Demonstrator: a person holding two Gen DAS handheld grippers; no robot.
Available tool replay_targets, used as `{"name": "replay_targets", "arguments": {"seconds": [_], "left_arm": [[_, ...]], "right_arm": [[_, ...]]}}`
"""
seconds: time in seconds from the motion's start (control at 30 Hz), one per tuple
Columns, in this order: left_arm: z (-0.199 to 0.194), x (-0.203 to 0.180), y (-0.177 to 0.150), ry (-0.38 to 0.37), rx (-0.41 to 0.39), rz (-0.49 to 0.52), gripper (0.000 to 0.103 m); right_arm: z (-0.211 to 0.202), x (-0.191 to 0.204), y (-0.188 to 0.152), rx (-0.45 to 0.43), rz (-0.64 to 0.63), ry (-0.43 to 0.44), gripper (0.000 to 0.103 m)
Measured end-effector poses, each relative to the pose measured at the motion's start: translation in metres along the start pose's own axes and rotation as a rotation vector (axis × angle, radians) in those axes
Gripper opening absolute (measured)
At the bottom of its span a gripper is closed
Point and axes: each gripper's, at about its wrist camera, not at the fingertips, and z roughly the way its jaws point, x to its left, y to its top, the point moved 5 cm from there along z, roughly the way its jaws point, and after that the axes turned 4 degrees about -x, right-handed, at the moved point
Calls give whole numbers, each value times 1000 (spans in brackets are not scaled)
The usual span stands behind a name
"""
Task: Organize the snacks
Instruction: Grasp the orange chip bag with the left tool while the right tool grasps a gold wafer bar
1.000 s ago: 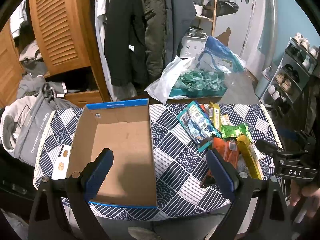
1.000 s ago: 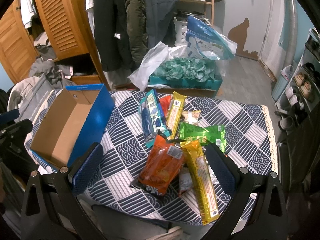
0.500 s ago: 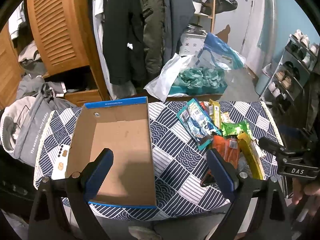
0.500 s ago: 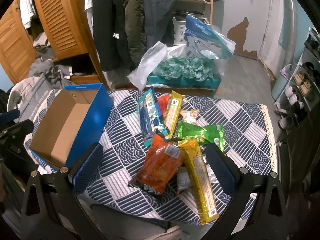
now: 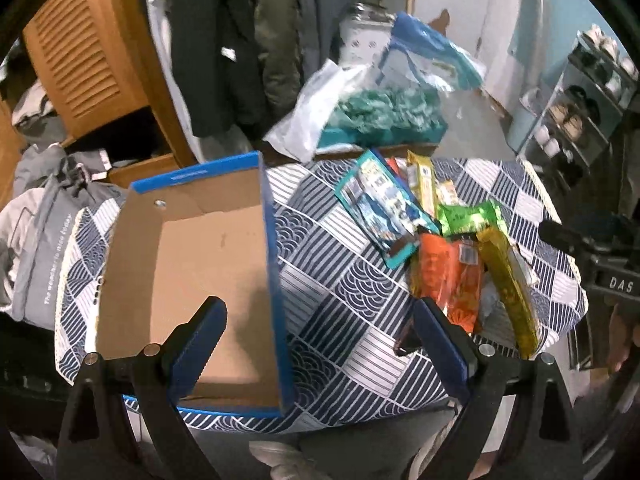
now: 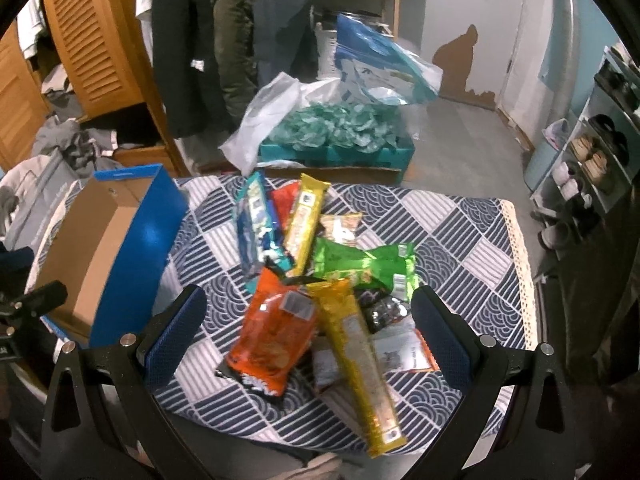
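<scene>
An empty blue cardboard box (image 5: 192,272) stands on the left of the patterned table (image 5: 344,320); it also shows in the right wrist view (image 6: 100,252). A pile of snack packs lies to its right: an orange pack (image 6: 272,336), a long yellow pack (image 6: 356,348), a green pack (image 6: 360,264), a blue pack (image 6: 256,232) and a second yellow pack (image 6: 306,220). My left gripper (image 5: 320,320) is open and empty above the box's right wall. My right gripper (image 6: 308,312) is open and empty above the orange and yellow packs.
Beyond the table a teal crate (image 6: 336,152) holds green wrapped items beside plastic bags (image 6: 376,64). Coats hang by a wooden louvred wardrobe (image 6: 92,48). A shoe rack (image 6: 600,148) stands at the right. Grey bags (image 5: 36,232) lie at the left.
My right gripper has moved forward and down towards the snack pile. My left gripper has shifted slightly to the right, over the box's right wall.
</scene>
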Motion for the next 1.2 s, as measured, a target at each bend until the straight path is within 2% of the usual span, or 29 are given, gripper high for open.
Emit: {"name": "replay_targets", "arguments": {"seconds": [0.37, 0.43, 0.47, 0.6, 0.8, 1.0, 1.1, 1.2], "left_arm": [[50, -42, -6, -47, 123, 21, 95], [59, -50, -7, -49, 139, 24, 93], [62, -54, -7, -47, 141, 32, 90], [72, -66, -5, -70, 139, 32, 90], [90, -81, -4, -98, 143, 2, 90], [107, -94, -8, -93, 138, 39, 90], [113, -99, -8, -96, 134, 56, 90], [118, -105, -11, -117, 140, 61, 90]], "right_arm": [[23, -30, -29, 85, 62, 23, 100], [28, -32, -35, 100, 54, 20, 100], [32, -32, -37, 106, 51, 18, 100], [46, -37, -47, 125, 33, 5, 100], [68, -45, -66, 164, 1, 5, 92], [88, -45, -82, 207, -25, 17, 78], [97, -44, -89, 229, -42, 27, 64], [99, -43, -90, 226, -51, 31, 44]]}}
